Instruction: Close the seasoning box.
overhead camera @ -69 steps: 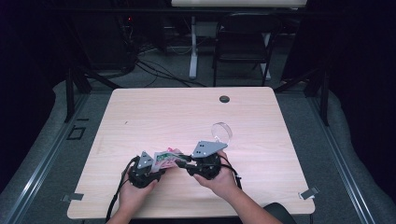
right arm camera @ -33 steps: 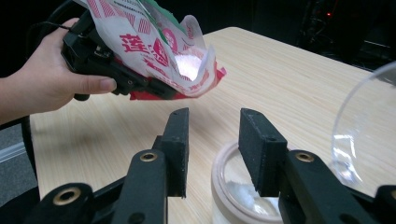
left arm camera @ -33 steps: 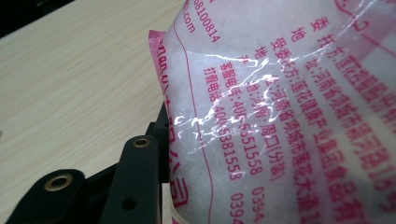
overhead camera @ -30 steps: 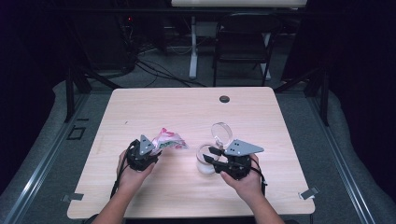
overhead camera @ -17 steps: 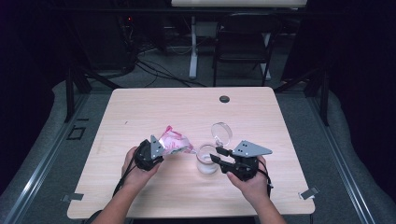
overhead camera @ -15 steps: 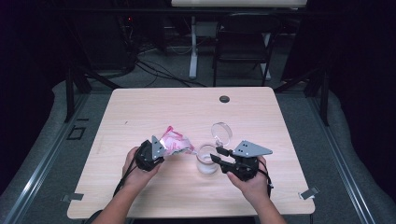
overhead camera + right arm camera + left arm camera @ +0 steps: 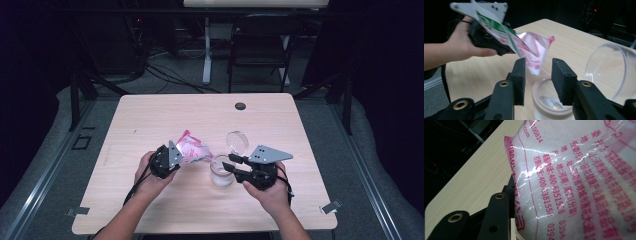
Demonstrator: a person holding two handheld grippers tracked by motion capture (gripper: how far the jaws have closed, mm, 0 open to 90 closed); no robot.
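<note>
A crinkled pink-and-white plastic packet printed with pink Chinese characters (image 7: 192, 149) is pinched in the jaws of the left gripper (image 7: 172, 159), its body tilted with the far corner dipping toward the mouth of a small white plastic jar (image 7: 221, 172) that stands on the light wooden table (image 7: 150, 115). In the left gripper view the packet (image 7: 579, 177) is seen pressed close against the black jaw, with white granules visible through the film. The right gripper (image 7: 231, 167) is held level just beside the jar, its jaws spread on either side of the jar's rim; they have just been opening further, and in the right gripper view the jar (image 7: 550, 106) stands between the black pads without being pressed by them. In that same view a little white powder lies in the jar's bottom, and the packet's open corner (image 7: 534, 53) hangs just above and beyond the rim, in front of the right gripper's jaws. A clear round plastic lid (image 7: 237, 141) is seen standing on edge just beyond the right gripper, to the far side of the jar; it appears at the right of the right gripper view (image 7: 609, 70). A small dark round grommet (image 7: 240, 106) is set into the table well beyond both grippers.
</note>
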